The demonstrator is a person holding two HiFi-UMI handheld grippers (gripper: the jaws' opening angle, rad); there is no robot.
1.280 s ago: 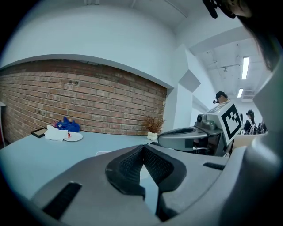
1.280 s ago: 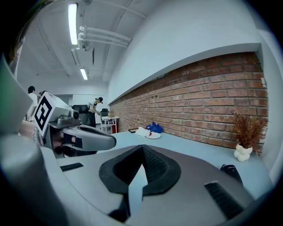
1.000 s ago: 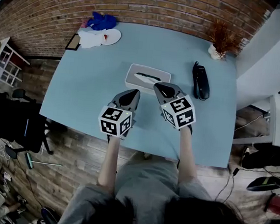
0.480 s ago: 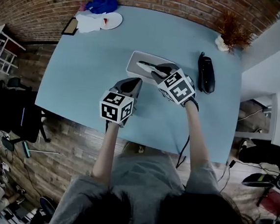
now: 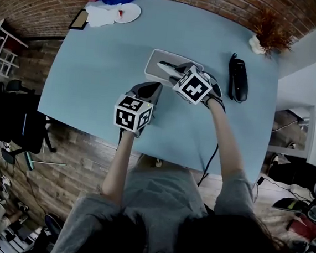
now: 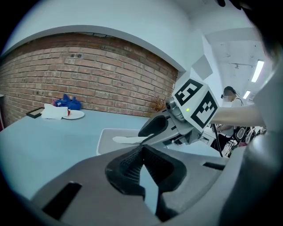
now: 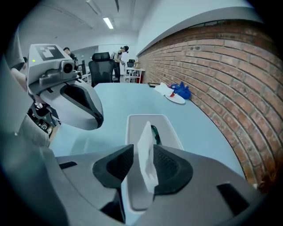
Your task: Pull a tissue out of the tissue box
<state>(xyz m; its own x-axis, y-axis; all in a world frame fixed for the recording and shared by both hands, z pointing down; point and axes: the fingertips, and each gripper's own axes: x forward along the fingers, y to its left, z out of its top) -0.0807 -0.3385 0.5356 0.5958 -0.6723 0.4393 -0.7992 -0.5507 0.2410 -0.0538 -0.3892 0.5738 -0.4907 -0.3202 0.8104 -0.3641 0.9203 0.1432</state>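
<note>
The blue surface (image 5: 97, 67) carries the tissue box (image 5: 153, 72), and I give every place from this box. In my right gripper view its long side runs straight away from me, and the slot in its top runs the same way.

My right claw (image 5: 179, 74) is over the box, pointing steeply down at the slot. My left claw (image 5: 152, 88) waits just beside the box, on the side toward me. It is pressed together and holds nothing, so the right one is clearly the nearer for the pull.

The right claw (image 7: 140, 165) has just been opening, and its jaws now stand apart. The tissue (image 7: 146, 150) rises upright out of the slot, exactly between them. Its flat faces look toward the two pads, and it leans close to one pad, but I see no pinch yet.

I judge the next move needs only a closing on the sheet, then a lift straight up from the box.
</note>
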